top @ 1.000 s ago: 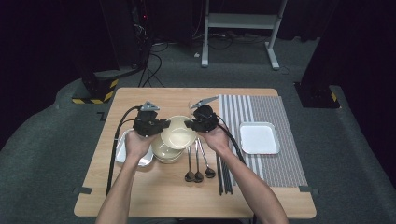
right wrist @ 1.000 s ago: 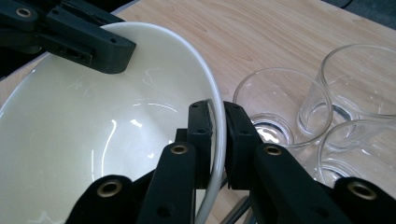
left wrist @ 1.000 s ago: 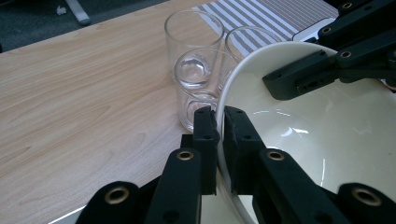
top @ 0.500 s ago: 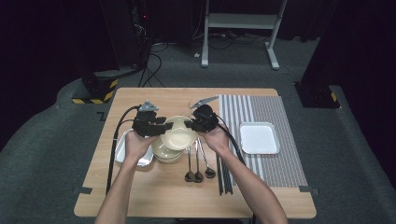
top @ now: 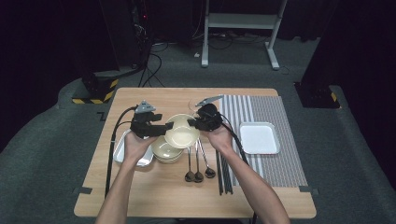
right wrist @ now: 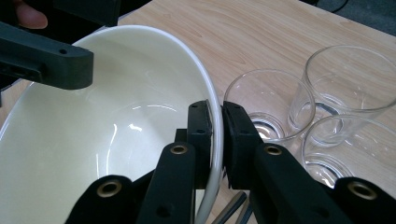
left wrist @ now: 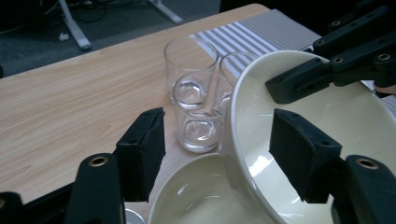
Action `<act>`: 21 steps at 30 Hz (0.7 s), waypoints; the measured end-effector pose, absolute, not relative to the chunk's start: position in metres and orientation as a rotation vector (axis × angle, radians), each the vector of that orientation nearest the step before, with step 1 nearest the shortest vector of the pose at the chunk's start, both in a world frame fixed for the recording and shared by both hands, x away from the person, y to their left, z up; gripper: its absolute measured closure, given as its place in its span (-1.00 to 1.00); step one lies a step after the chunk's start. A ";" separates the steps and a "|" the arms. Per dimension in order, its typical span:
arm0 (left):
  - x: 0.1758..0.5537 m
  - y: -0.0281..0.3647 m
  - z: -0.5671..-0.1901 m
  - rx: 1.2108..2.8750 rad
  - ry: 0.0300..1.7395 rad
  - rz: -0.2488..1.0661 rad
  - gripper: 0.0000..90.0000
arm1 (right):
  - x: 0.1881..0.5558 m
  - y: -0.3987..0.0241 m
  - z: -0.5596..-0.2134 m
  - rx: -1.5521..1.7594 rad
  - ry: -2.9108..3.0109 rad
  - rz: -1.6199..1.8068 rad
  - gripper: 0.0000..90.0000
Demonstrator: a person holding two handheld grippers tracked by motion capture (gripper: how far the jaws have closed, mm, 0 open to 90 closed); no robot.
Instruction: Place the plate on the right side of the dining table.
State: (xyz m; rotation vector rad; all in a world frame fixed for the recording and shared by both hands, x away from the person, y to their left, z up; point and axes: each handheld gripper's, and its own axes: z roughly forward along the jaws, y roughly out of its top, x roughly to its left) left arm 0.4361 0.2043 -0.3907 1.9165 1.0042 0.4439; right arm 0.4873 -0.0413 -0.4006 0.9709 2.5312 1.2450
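Note:
A cream bowl (top: 181,131) hangs tilted above a second cream bowl (top: 165,150) on the table. My right gripper (right wrist: 214,109) is shut on the upper bowl's rim (right wrist: 211,122), one pad inside and one outside. My left gripper (left wrist: 219,120) straddles the opposite rim (left wrist: 232,122). Its jaws have just been opening, and there is a clear gap between each pad and the rim. In the high view the left gripper (top: 170,125) and right gripper (top: 190,123) face each other across the bowl.
Three clear glasses (left wrist: 189,70) (right wrist: 348,79) stand close behind the bowls. A metal tray (top: 125,154) lies at the left. Three spoons (top: 197,164) and black chopsticks (top: 224,173) lie in front. At the right, a white tray (top: 259,137) rests on a striped mat (top: 275,109).
The left gripper's jaws stand wider at the bowl's rim than before. Both hands and the raised bowl have stayed in place.

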 end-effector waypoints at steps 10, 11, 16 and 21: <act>0.434 0.208 -0.390 1.906 1.001 0.447 -0.20 | 0.487 -0.046 -0.400 0.986 2.534 1.258 0.83; 0.434 0.209 -0.390 1.897 1.008 0.451 -0.20 | 0.487 -0.047 -0.400 0.983 2.530 1.261 0.83; 0.432 0.214 -0.391 1.868 1.016 0.443 -0.21 | 0.487 -0.052 -0.399 0.992 2.525 1.277 0.83; 0.429 0.214 -0.389 1.851 1.013 0.434 -0.20 | 0.486 -0.053 -0.399 0.988 2.528 1.277 0.83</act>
